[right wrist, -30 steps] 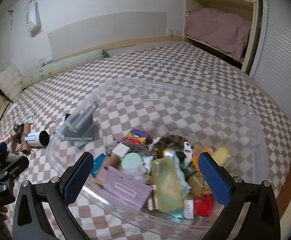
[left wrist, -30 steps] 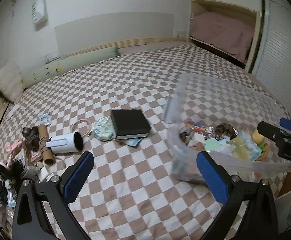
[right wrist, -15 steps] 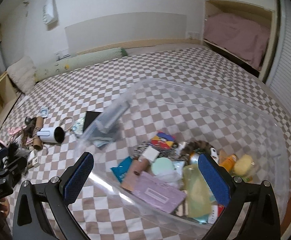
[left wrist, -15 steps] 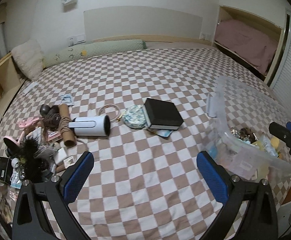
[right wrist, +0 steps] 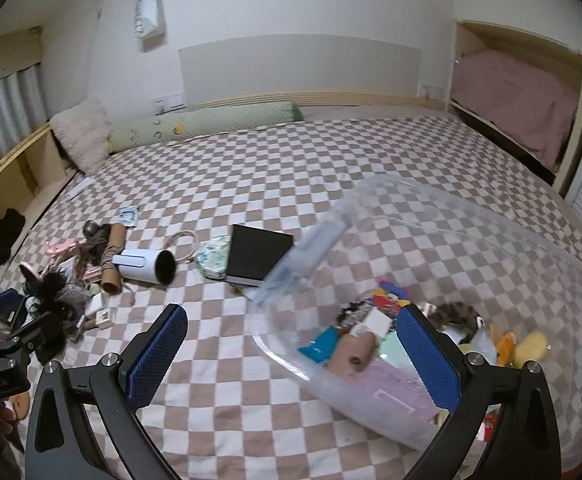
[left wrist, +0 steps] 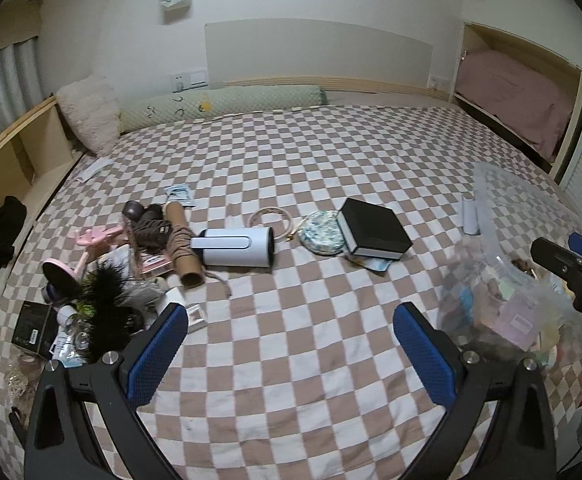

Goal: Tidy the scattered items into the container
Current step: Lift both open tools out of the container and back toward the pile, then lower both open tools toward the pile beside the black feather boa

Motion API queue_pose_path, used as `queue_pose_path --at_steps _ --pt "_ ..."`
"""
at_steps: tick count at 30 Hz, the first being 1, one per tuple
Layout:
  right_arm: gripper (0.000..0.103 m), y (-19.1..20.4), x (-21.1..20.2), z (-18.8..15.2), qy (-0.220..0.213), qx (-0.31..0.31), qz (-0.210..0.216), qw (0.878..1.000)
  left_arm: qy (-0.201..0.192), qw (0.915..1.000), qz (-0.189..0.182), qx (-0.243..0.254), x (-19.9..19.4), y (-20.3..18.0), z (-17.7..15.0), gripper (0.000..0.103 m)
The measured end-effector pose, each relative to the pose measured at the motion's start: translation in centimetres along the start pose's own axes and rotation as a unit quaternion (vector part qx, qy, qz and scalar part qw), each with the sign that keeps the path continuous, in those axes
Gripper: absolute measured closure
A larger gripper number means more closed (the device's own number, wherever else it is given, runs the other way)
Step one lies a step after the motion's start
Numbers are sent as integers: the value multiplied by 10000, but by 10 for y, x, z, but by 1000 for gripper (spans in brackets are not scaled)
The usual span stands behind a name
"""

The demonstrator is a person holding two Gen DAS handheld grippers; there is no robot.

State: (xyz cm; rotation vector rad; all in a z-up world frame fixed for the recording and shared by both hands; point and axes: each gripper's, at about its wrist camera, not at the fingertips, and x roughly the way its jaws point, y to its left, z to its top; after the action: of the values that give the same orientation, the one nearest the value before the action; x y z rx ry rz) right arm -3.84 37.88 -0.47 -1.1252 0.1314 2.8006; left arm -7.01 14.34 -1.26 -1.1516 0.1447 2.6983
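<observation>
Our left tongs [left wrist: 291,344] stand wide open with nothing between the blue pads, hovering over bare checkered bed cover [left wrist: 291,360]. Our right tongs [right wrist: 291,344] are just as wide open and empty; their right pad overlaps the near edge of the clear container [right wrist: 491,248] in the right wrist view, though we cannot tell whether it touches.

The container sits on the bed at our right, already holding a heap of small things: a pink packet, a yellow piece, a cardboard roll. Still loose on the bed are the black box [left wrist: 375,228], the patterned round pouch [left wrist: 321,232] touching its left side, a thin ring [left wrist: 269,218], the white cylinder [left wrist: 237,246] lying on its side, the cardboard tube [left wrist: 183,240] just beside it, and a tangled pile with a black feathery thing [left wrist: 103,292] at the far left.

We judge the risks to be these. The white cylinder could roll off if we close on its curved side off centre. The black box rests partly on something blue, so a grip on one edge may tip it or drag the pouch along. The left pile is tangled, and pulling one piece could scatter others toward the bed's edge.

Against a second ago, both cameras have swung left: the container has slid from centre to the right margin in the left view, and the loose items now sit mid-frame.
</observation>
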Motion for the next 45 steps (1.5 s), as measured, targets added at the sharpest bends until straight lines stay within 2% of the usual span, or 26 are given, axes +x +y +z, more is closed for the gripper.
queue_pose_path --at_steps 5,13,16,28,35,45 --pt "0 29 1 0 3 -258 191 9995 -79 9996 267 98 -7 23 -9 0" --pt "0 73 -2 -1 -102 -671 97 9976 -75 9983 560 -125 -17 73 -24 0" --pt "0 88 1 0 26 -718 72 9974 -51 9975 686 -170 -19 87 -30 0" --pt "0 141 18 -5 425 -732 810 9931 128 9948 894 -480 -20 143 -53 0" --pt "0 179 35 -15 479 -1137 803 9891 273 9923 1015 -659 -19 176 -67 0" --pt "0 224 83 -39 1097 -1478 905 9787 641 9874 1265 -708 -12 211 -96 0"
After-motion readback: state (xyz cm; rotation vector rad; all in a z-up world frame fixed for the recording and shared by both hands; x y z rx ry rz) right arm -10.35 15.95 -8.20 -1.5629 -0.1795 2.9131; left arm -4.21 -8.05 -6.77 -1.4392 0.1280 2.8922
